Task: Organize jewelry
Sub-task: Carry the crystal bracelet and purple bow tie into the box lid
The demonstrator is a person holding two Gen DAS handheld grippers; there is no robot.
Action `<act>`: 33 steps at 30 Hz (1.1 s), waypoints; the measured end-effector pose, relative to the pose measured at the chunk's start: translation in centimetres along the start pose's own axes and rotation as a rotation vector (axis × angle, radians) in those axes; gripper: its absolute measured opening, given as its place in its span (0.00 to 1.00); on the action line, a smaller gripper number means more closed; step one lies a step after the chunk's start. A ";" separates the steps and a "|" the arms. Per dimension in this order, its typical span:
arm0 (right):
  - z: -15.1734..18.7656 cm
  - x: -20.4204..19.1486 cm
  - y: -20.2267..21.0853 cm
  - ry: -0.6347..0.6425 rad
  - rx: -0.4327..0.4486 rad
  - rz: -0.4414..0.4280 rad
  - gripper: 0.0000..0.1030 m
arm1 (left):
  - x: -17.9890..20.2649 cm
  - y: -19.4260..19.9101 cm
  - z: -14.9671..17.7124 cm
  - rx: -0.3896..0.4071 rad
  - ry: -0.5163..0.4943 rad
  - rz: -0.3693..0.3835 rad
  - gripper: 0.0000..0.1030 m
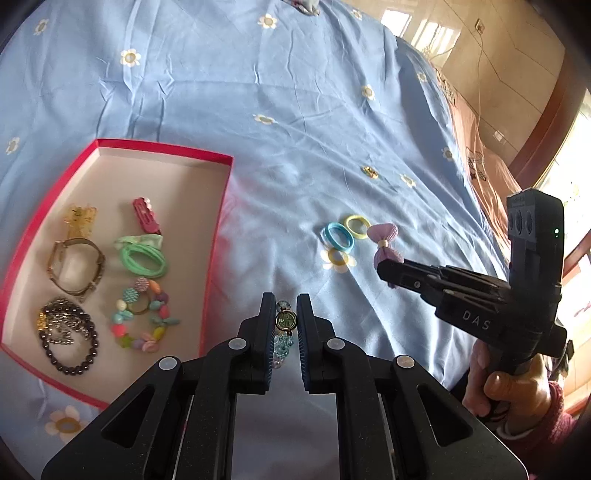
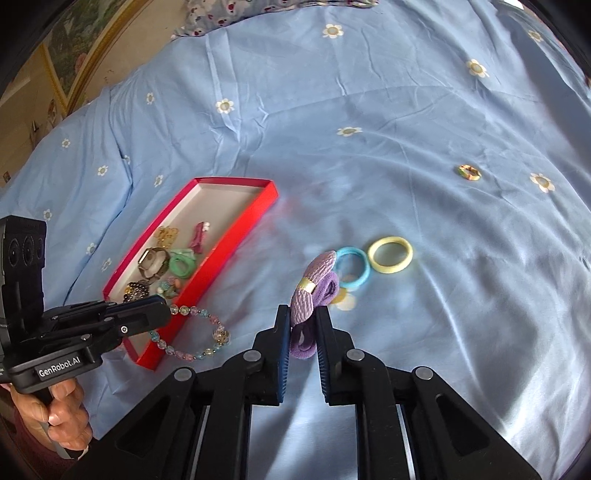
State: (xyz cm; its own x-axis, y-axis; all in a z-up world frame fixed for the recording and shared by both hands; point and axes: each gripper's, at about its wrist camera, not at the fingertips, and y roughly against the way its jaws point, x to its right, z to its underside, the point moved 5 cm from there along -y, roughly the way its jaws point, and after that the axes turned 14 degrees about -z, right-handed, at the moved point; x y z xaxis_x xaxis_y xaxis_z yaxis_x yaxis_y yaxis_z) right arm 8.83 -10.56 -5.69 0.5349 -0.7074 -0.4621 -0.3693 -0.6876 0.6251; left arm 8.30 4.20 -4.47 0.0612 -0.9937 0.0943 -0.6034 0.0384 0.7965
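Note:
A red box (image 1: 218, 229) with a pale floor lies on the blue bedsheet and holds a watch (image 1: 75, 267), green hair ties (image 1: 144, 258), beaded bracelets (image 1: 144, 321), a pink clip (image 1: 146, 216) and an amber clip. My left gripper (image 1: 284, 306) is closed around a clear beaded bracelet (image 2: 192, 334) that lies beside the box (image 2: 221, 254). My right gripper (image 2: 302, 314) is closed around a purple bow hair tie (image 2: 314, 291); its tip reaches the bow in the left wrist view (image 1: 384, 240). A blue tie (image 2: 352, 271) and a yellow tie (image 2: 390, 254) lie just beyond it.
A small gold ring (image 2: 469, 172) lies farther out on the sheet, also in the left wrist view (image 1: 370, 172). A patterned pillow (image 2: 240, 11) sits at the bed's far end. The bed edge and a wooden frame run along the right of the left wrist view.

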 end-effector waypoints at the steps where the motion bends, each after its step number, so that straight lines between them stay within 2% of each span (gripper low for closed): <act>1: 0.0 -0.4 -0.1 0.006 -0.001 -0.005 0.13 | -0.3 0.4 -0.1 0.007 0.005 -0.001 0.09; 8: -0.3 -3.2 -1.2 0.047 -0.017 -0.054 0.13 | -2.9 2.7 -0.4 0.050 0.048 -0.025 0.09; 18: -0.6 -7.2 -3.6 0.107 -0.056 -0.127 0.13 | -7.1 3.8 -0.4 0.065 0.124 -0.069 0.09; 33: -2.3 -11.0 -8.5 0.162 -0.113 -0.206 0.13 | -10.6 2.2 -1.1 0.055 0.187 -0.117 0.09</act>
State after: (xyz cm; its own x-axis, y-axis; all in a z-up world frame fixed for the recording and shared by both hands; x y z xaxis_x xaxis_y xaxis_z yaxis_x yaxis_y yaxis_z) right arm 7.83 3.38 -4.48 0.7076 -0.5132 -0.4856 -0.1582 -0.7849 0.5990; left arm 7.19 14.97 -3.07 0.2766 -0.9539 0.1161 -0.6259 -0.0872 0.7750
